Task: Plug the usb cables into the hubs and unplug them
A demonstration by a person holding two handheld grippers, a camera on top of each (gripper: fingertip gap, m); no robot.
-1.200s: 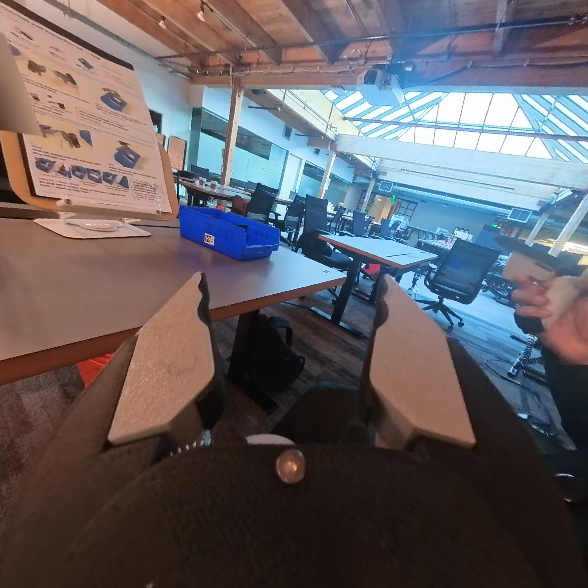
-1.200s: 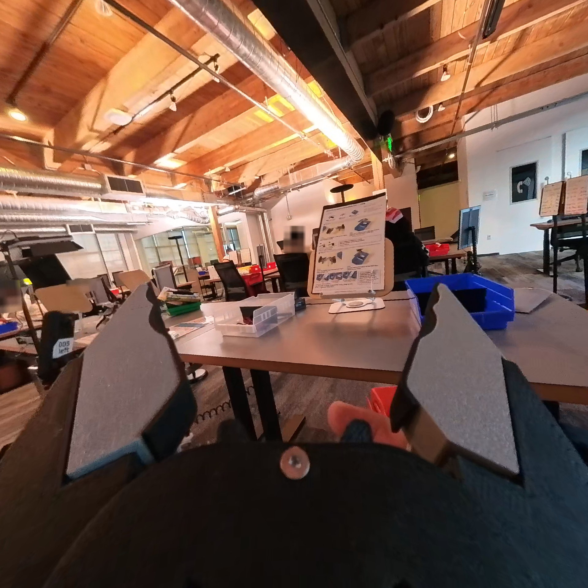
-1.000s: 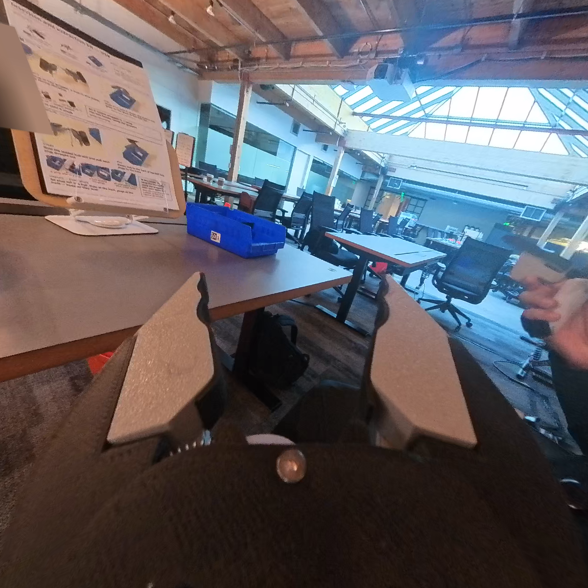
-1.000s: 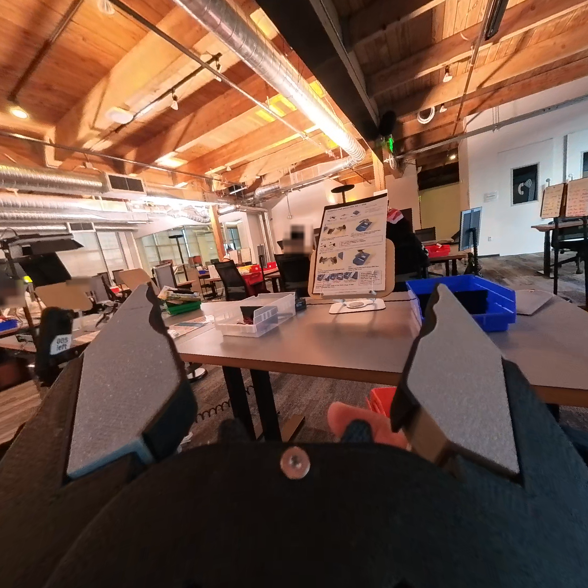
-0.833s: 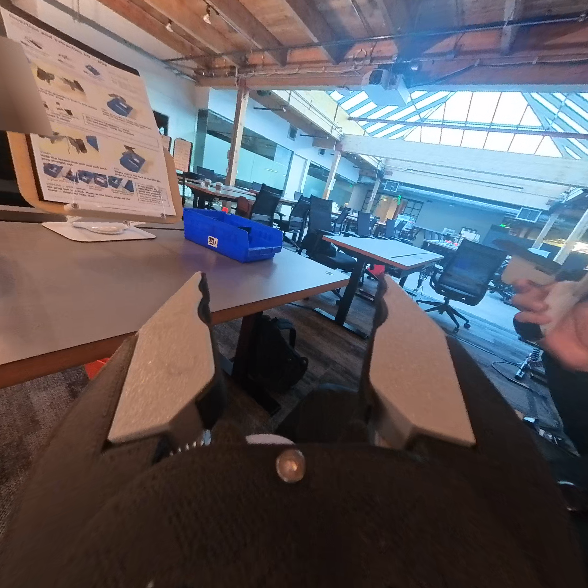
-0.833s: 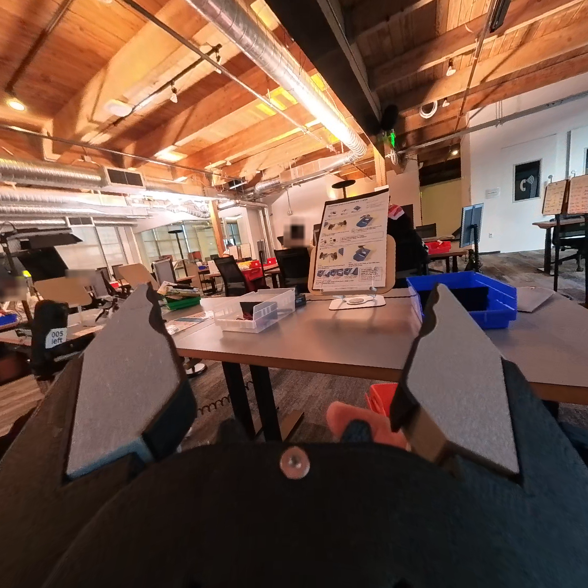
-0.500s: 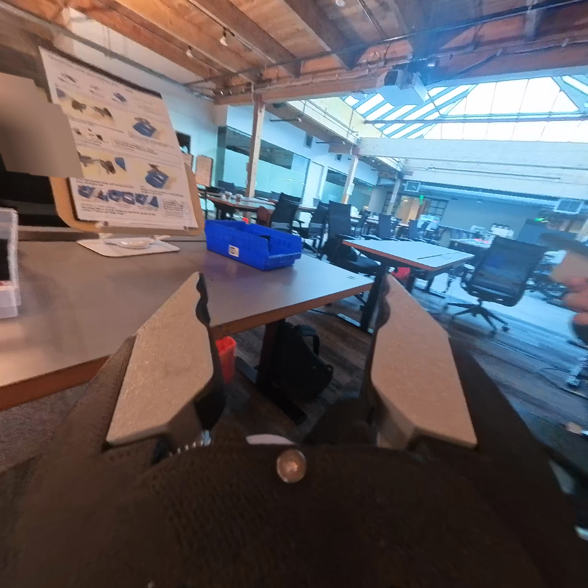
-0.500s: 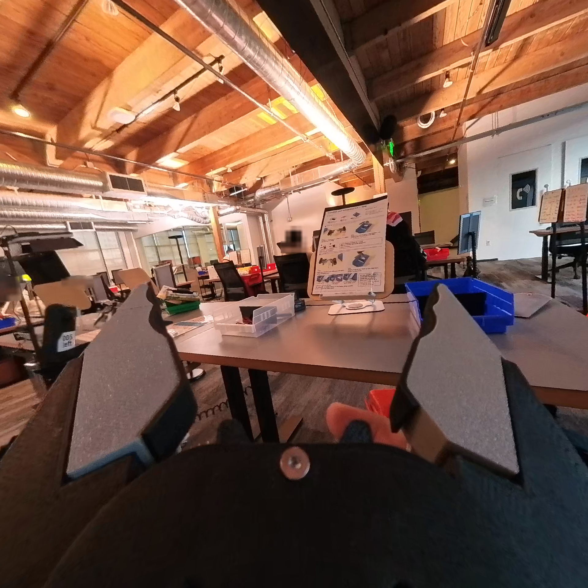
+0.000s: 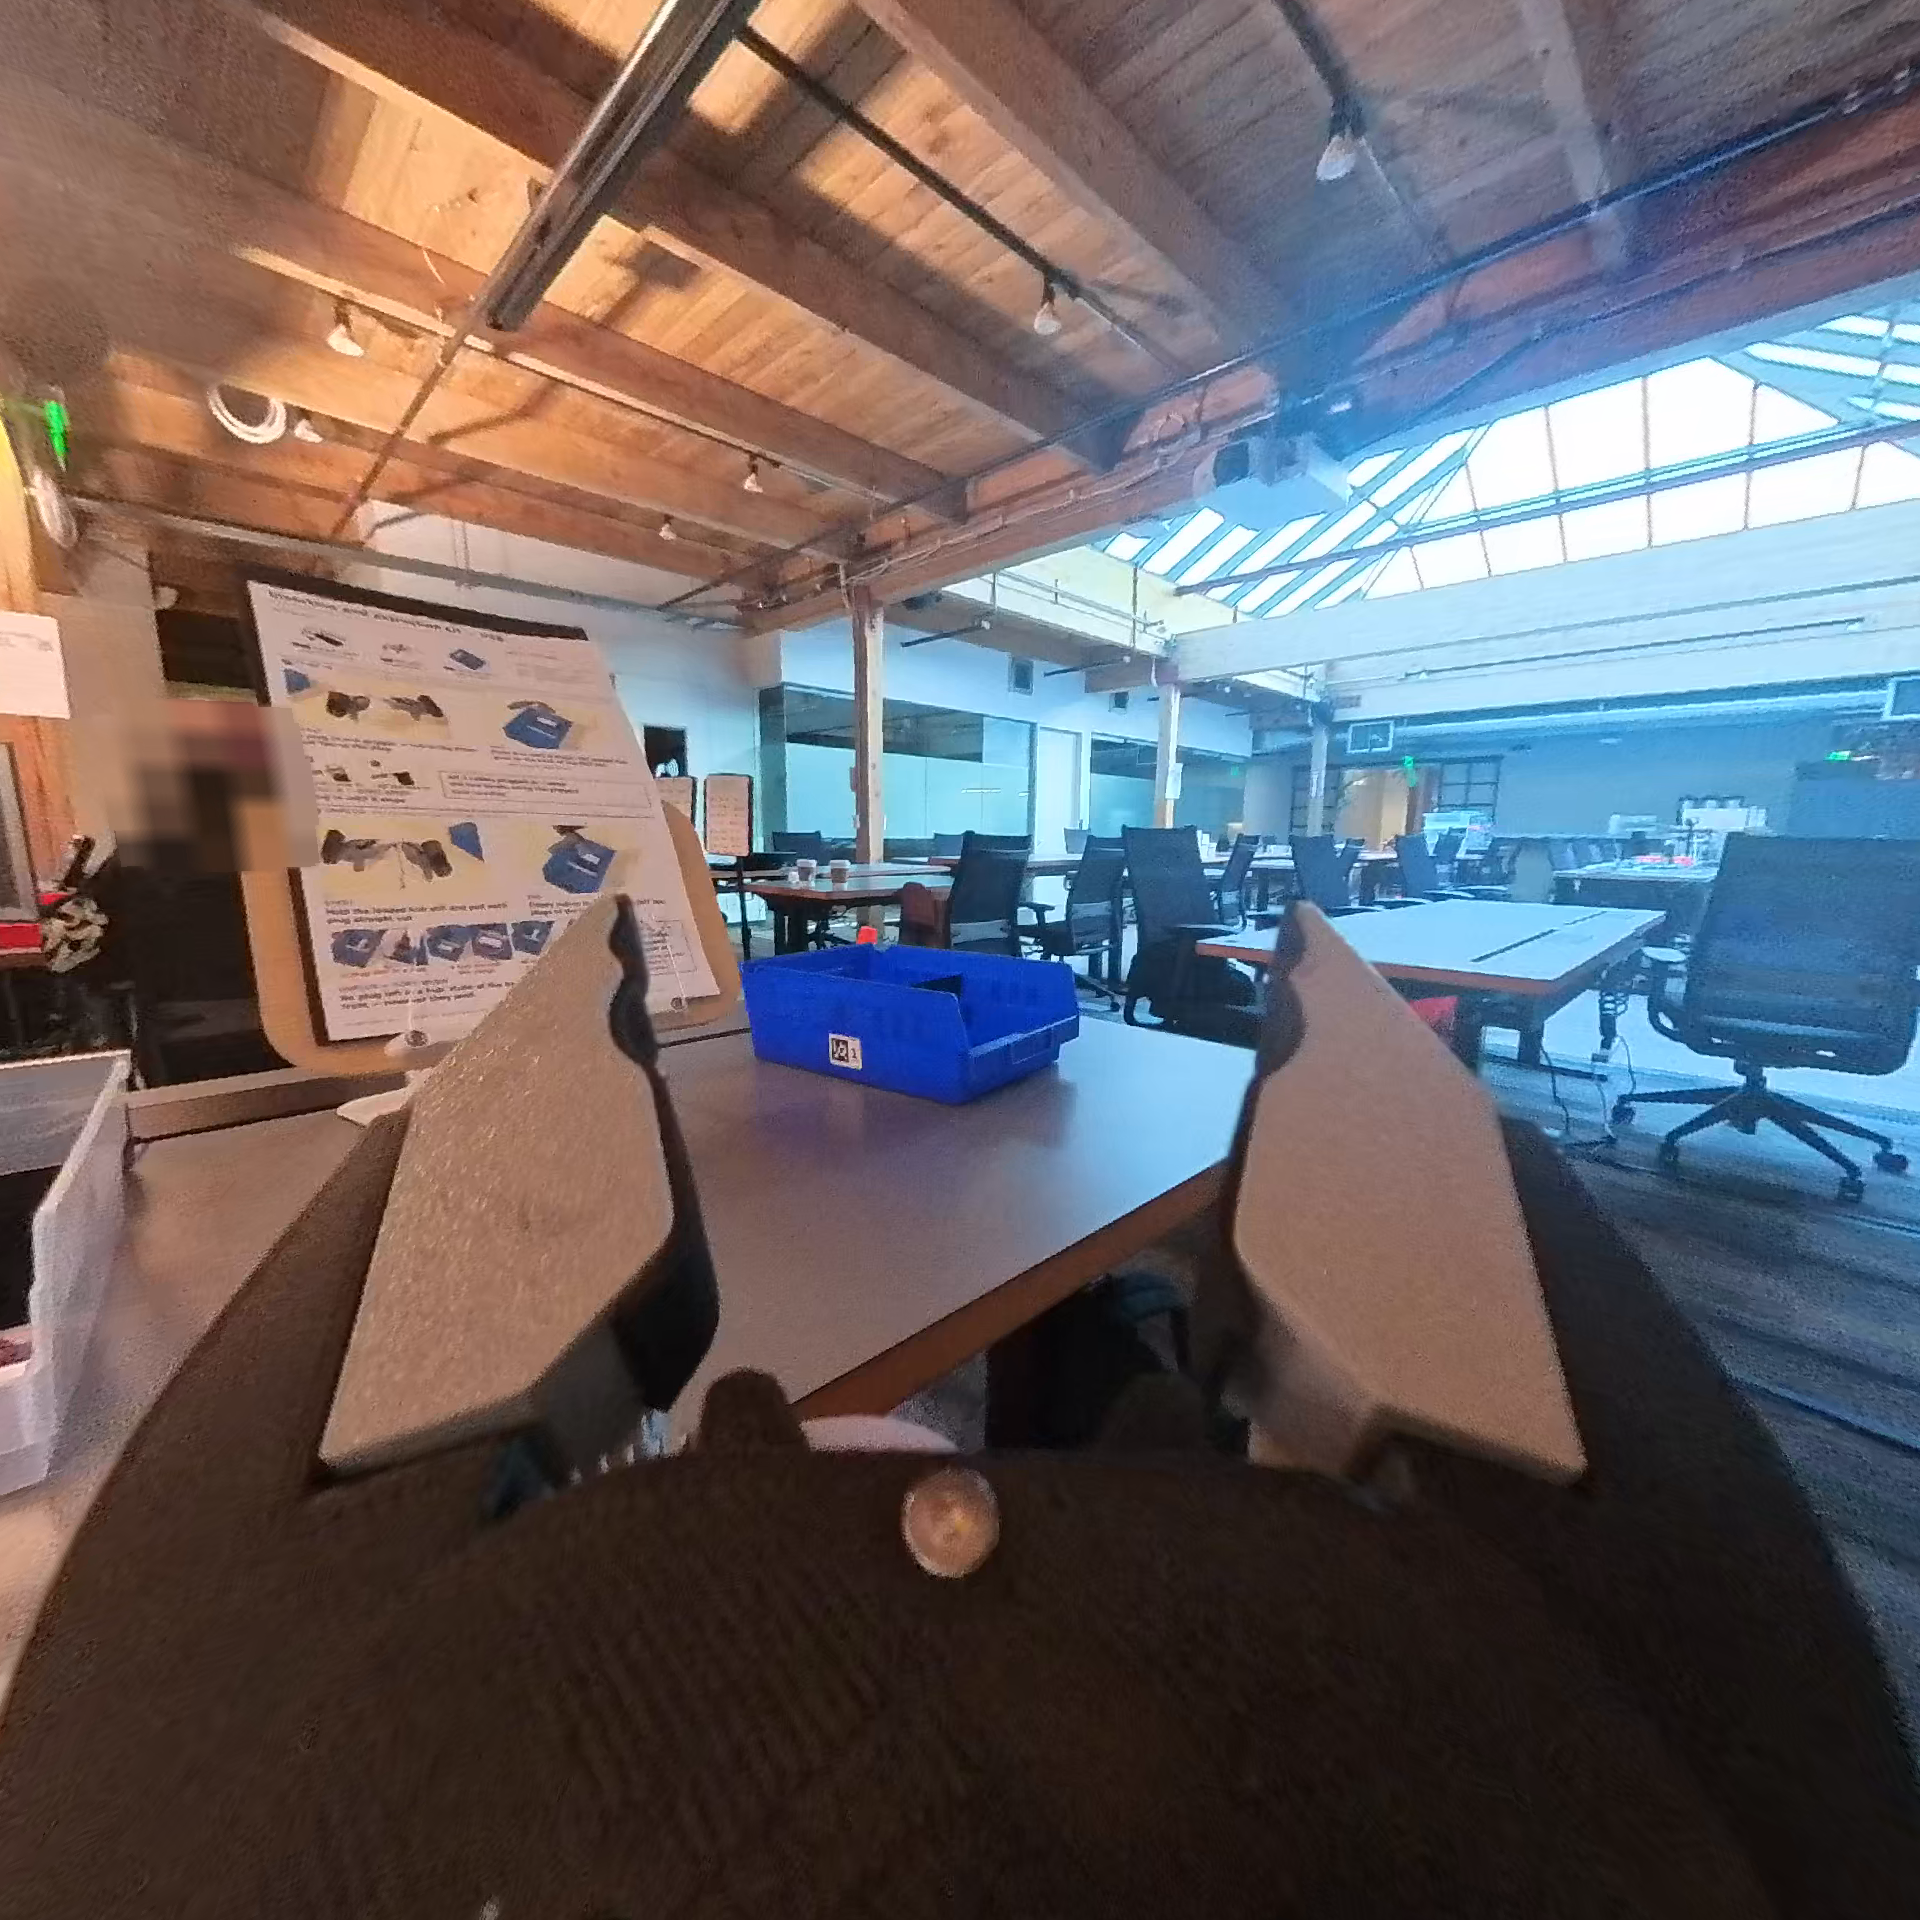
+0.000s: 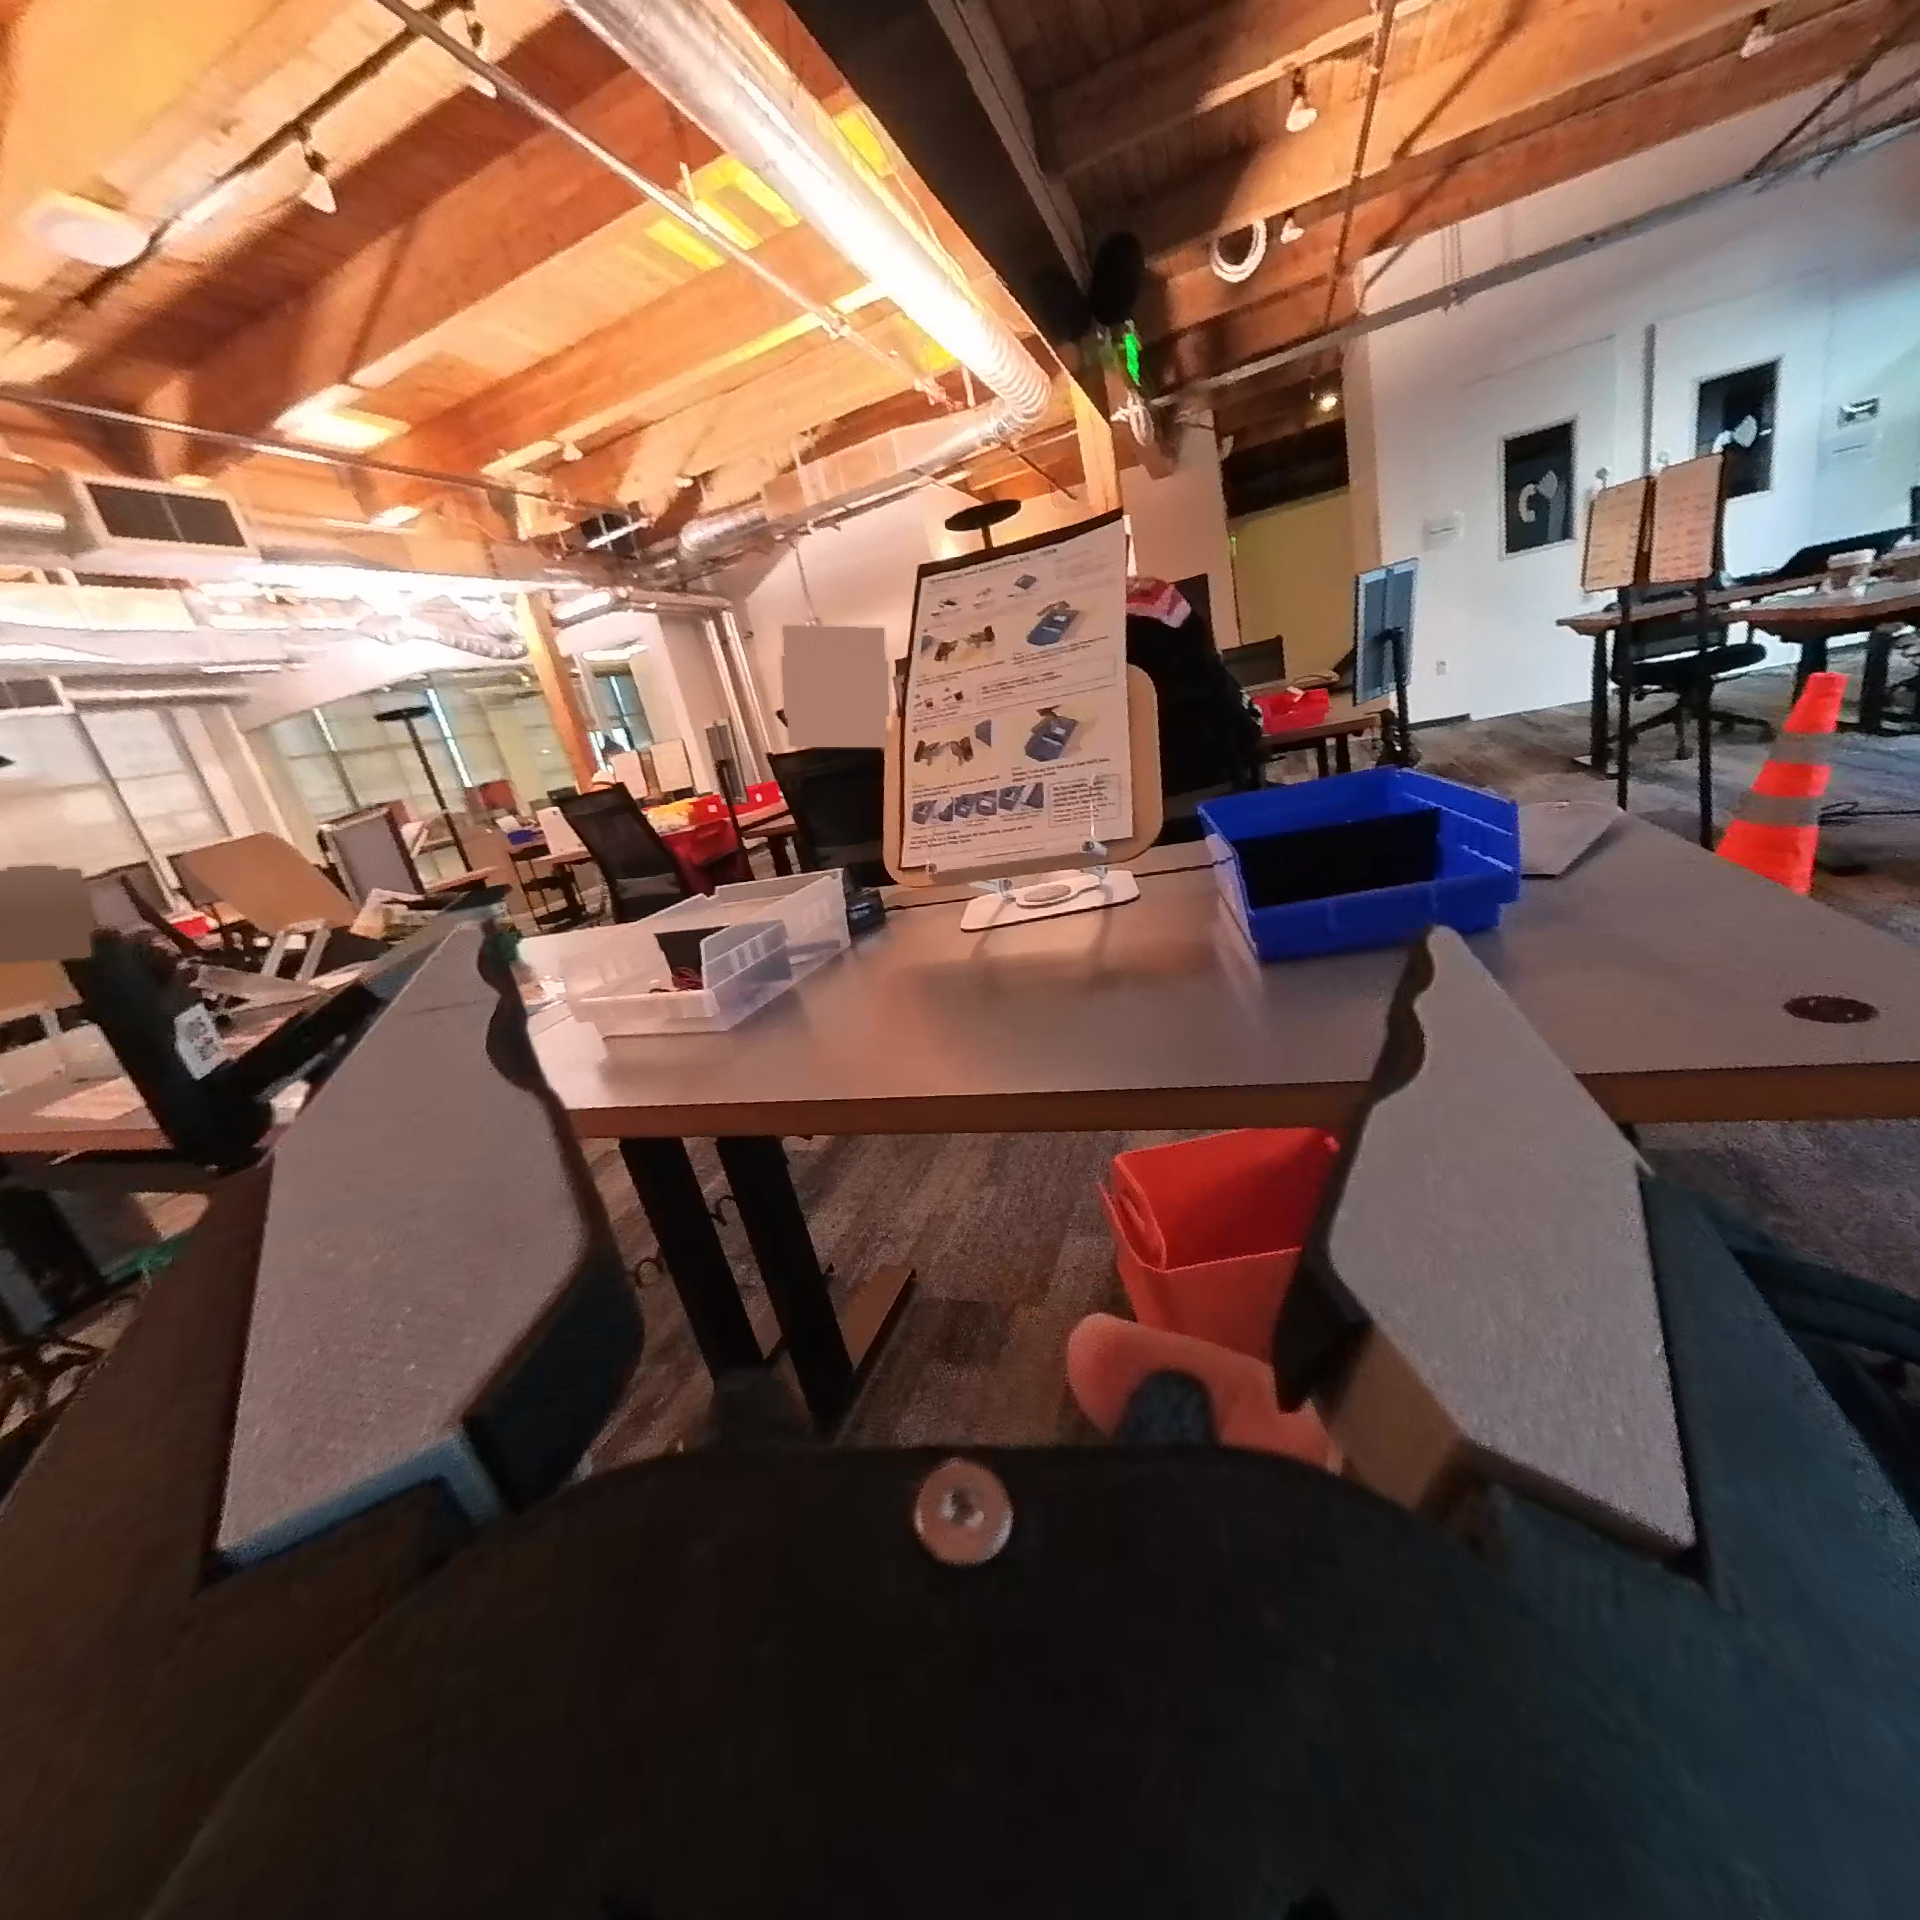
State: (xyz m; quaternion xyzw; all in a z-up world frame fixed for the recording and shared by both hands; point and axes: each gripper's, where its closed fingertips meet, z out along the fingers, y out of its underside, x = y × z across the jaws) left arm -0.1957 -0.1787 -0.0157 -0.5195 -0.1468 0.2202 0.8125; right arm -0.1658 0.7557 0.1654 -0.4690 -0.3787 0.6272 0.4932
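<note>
Both wrist views look level across the bench [image 9: 914, 1195] toward the blue bin [image 9: 914, 1023]. The left sits nearer, just off the bench's edge; the right looks from farther back, below bench height [image 10: 1039, 1029]. Both share the bin [image 10: 1361, 873].

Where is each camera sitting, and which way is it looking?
Left wrist view: sits on the left tongs, low by the table, looking across it at the blue bin and the instruction sheet; both open fingers show.
Right wrist view: sits on the right tongs, in front of the table and looking at it; its open fingers and a fingertip show, with the left tongs off to one side.
Shared: table, blue bin, instruction sheet, clear box.
</note>
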